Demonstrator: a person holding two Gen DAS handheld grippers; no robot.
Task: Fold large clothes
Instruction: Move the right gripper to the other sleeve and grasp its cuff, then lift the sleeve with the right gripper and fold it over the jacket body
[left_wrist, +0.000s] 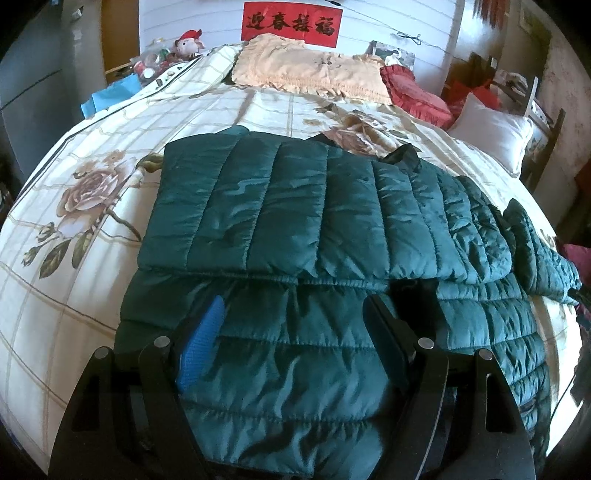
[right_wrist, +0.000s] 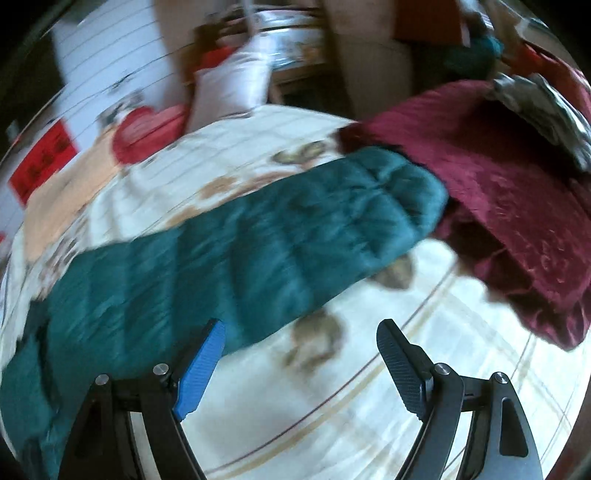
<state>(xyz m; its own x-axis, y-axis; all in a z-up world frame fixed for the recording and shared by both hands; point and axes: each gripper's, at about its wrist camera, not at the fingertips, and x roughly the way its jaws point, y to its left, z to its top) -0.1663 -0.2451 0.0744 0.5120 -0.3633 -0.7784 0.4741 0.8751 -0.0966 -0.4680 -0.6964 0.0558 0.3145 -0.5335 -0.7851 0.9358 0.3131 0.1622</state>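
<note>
Jacket (left_wrist: 280, 221) on bed (left_wrist: 92, 147); left gripper (left_wrist: 291, 325) angled down, jaws spread, straddling it; right gripper (right_wrist: 301, 343) jaws spread, empty.

The quilted jacket (left_wrist: 295, 229) lies across the bed (left_wrist: 92, 155), one part folded over onto the rest, its sleeve (right_wrist: 332, 221) stretching out to the right toward a heap of cloth (right_wrist: 517, 192) (whether they touch is unclear). Behind the jacket, pillows (left_wrist: 314, 70) line the head of the bed below a wall banner (left_wrist: 291, 24). The left claw (left_wrist: 291, 321) straddles the jacket's near part.
</note>
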